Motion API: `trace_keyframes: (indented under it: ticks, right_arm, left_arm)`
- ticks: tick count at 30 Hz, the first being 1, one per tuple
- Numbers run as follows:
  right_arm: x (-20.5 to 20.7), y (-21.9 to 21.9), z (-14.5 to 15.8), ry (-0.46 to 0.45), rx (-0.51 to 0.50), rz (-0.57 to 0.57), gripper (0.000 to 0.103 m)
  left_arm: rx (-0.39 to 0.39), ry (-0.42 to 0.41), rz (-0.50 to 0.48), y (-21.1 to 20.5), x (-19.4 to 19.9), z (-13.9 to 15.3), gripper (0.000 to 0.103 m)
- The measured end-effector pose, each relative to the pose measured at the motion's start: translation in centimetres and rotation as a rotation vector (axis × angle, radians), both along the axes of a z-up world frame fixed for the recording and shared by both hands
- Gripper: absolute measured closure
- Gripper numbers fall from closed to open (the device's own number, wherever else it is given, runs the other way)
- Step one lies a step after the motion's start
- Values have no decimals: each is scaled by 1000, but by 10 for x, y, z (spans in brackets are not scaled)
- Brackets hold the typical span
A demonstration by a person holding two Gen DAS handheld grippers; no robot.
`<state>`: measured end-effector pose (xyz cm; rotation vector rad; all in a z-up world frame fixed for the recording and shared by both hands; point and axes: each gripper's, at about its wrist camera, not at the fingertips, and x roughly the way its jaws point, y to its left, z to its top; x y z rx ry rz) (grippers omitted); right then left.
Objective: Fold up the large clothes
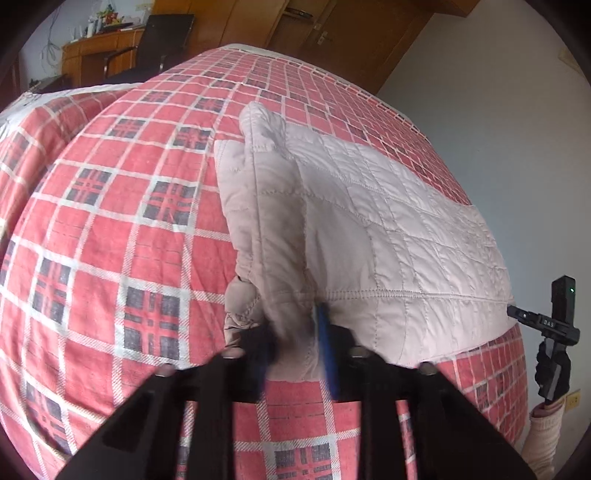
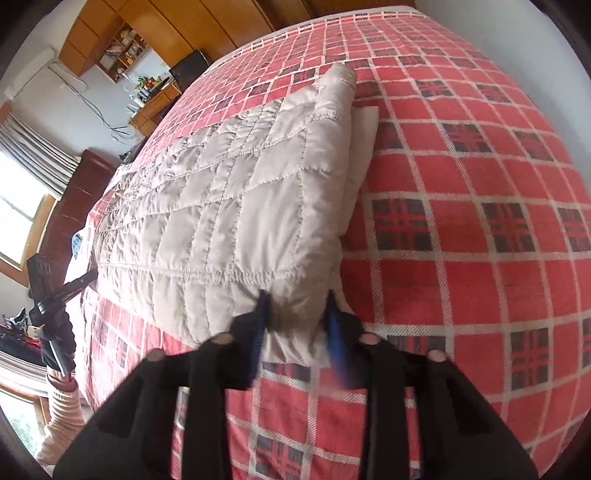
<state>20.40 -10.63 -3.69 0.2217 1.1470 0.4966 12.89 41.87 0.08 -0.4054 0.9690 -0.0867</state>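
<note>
A pale beige quilted jacket [image 1: 369, 221] lies folded lengthwise on a red plaid bedspread [image 1: 129, 221]. In the left wrist view my left gripper [image 1: 295, 339] is shut on a bunched corner of its near hem, with fabric filling the gap between the blue-padded fingers. In the right wrist view the same jacket [image 2: 229, 206] stretches away, and my right gripper [image 2: 297, 317] is shut on the other near hem corner. Each view shows the opposite gripper at the jacket's far corner: the right gripper [image 1: 517, 313] and the left gripper [image 2: 90, 275]. Both are blurred.
The plaid bedspread [image 2: 461, 221] extends widely around the jacket. A wooden desk [image 1: 92, 55] and black chair [image 1: 166, 37] stand beyond the bed, with wooden cabinets [image 2: 155, 22] and a window [image 2: 18, 206]. A white wall [image 1: 498, 110] borders one side. A sleeve [image 2: 62, 406] shows.
</note>
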Motion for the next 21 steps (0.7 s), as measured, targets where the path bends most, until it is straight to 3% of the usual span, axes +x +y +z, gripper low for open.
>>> trace_keyframes:
  ticks: [2, 6, 16, 21]
  right_arm:
    - [-2, -3, 9, -10, 14, -3, 87]
    - [-9, -7, 23, -22, 32, 13, 89]
    - [0, -9, -24, 53, 0, 8, 90]
    - [1, -9, -23, 45, 0, 10, 86]
  left_arm:
    - [-23, -12, 0, 2, -3, 6, 94]
    - [-56, -31, -34, 7, -10, 15, 96]
    - [-49, 19, -66, 10, -9, -14, 96]
    - [-44, 26, -62, 10, -6, -17, 94]
